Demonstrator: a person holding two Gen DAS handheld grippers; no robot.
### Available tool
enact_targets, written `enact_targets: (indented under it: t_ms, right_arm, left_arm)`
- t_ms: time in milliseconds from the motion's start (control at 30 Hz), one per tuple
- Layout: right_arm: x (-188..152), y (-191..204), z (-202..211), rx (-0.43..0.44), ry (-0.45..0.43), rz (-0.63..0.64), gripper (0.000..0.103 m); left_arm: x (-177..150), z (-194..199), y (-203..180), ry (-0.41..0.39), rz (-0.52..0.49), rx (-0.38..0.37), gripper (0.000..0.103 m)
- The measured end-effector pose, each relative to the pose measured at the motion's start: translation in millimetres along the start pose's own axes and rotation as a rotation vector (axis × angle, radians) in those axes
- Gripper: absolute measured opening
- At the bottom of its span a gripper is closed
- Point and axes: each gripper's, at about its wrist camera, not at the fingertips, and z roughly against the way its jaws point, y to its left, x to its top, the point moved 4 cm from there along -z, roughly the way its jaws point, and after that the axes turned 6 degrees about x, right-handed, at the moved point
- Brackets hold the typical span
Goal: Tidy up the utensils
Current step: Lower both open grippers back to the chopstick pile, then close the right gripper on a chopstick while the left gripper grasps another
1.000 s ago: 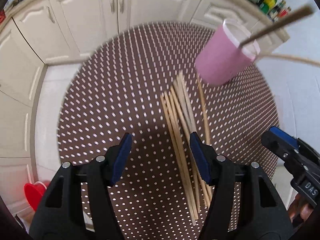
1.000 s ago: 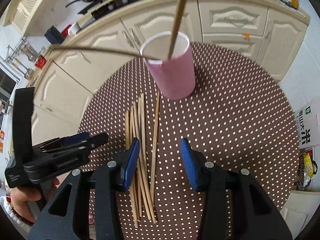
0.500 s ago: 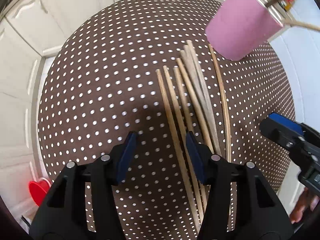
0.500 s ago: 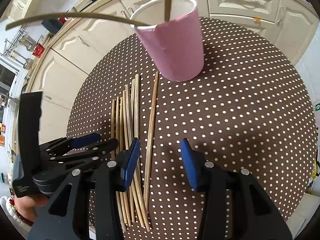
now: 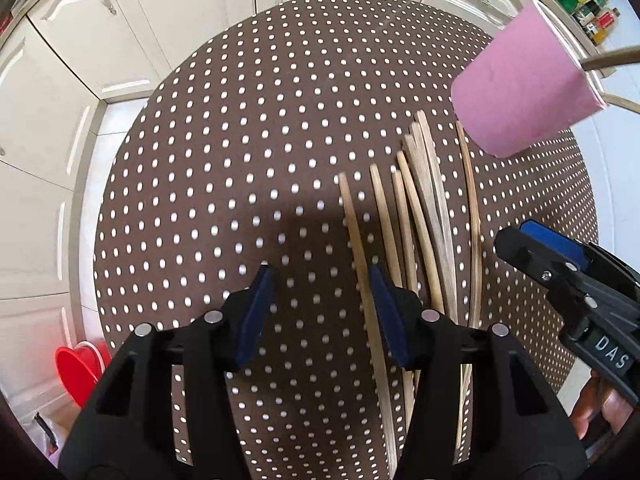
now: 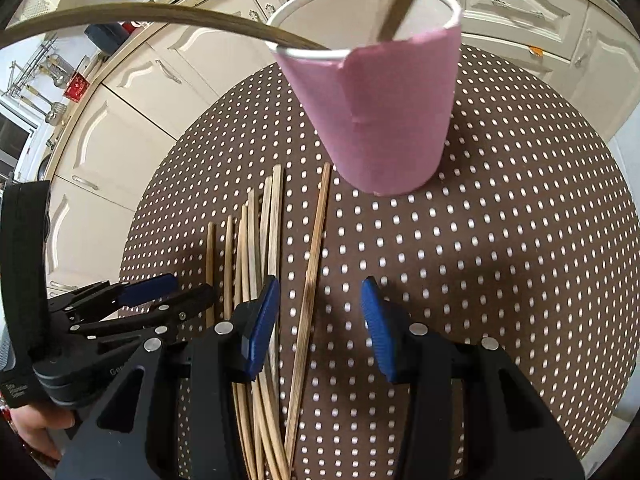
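Both grippers over the chopsticks [image 5: 416,224], which lie loose in a fan on the dotted table [image 5: 224,152], centre-right in left view, lower left in right view. Left gripper [image 5: 320,312] jaws part-open, just closed a little, leftmost stick between them, not pinched. Right gripper [image 6: 318,324] jaws part-open, straddling the lone right stick [image 6: 314,264], not pinched. Best to centre one stick per gripper, close near mid-length, avoid neighbours. Pink cup [image 6: 380,108] upright, upper centre, holds two sticks leaning over its rim.
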Motion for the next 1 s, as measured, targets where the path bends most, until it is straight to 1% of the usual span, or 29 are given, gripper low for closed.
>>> enact_targets:
  t_ms: [100, 133, 200, 233, 267, 300, 333, 367, 433, 467, 500, 600, 700, 833, 1000]
  right_arm:
    - [4, 1, -8, -0.019, 0.012, 0.018, 0.032]
    - [5, 1, -11, -0.02, 0.018, 0.026, 0.031]
    - [6, 2, -15, -0.032, 0.026, 0.044, 0.03]
    - [6, 3, -18, -0.038, 0.031, 0.053, 0.03]
    - [6, 5, -21, -0.037, 0.037, 0.057, 0.028]
    - [5, 6, -25, -0.039, 0.046, 0.061, 0.024]
    - [5, 7, -27, -0.055, 0.042, 0.072, 0.022]
    - [6, 11, -29, -0.073, 0.038, 0.088, 0.016]
    - [7, 12, -30, -0.086, 0.039, 0.106, 0.012]
    - [7, 12, -30, -0.075, 0.043, 0.102, 0.007]
    - [7, 11, -30, -0.07, 0.046, 0.098, 0.007]
    - [4, 7, -27, -0.04, 0.053, 0.065, 0.005]
    - [-3, 4, -16, -0.011, 0.04, 0.031, 0.005]
    - [-12, 8, 7, 0.018, -0.002, -0.005, 0.005]
    - [-24, 12, 47, 0.037, -0.086, -0.03, 0.005]
  left_arm:
    - [8, -3, -4, -0.01, -0.011, 0.024, 0.05]
    - [10, -4, -6, -0.016, -0.024, 0.044, 0.047]
    - [11, -4, -9, -0.025, -0.048, 0.079, 0.037]
    - [12, -4, -12, -0.028, -0.053, 0.08, 0.032]
    - [13, -4, -12, -0.03, -0.052, 0.077, 0.03]
    - [13, -4, -12, -0.03, -0.052, 0.075, 0.029]
    - [14, -4, -12, -0.033, -0.055, 0.073, 0.022]
    - [14, -4, -11, -0.034, -0.054, 0.068, 0.018]
    - [15, -5, -11, -0.037, -0.054, 0.064, 0.016]
    - [13, -5, -13, -0.037, -0.052, 0.061, 0.013]
    - [12, -5, -12, -0.036, -0.046, 0.057, 0.012]
    - [11, -3, -9, -0.032, -0.013, -0.001, 0.009]
    - [7, 6, -10, -0.047, -0.01, -0.034, 0.006]
    - [2, 32, -13, -0.09, -0.03, -0.084, 0.006]
    - [-3, 74, -18, -0.164, -0.072, -0.134, 0.006]
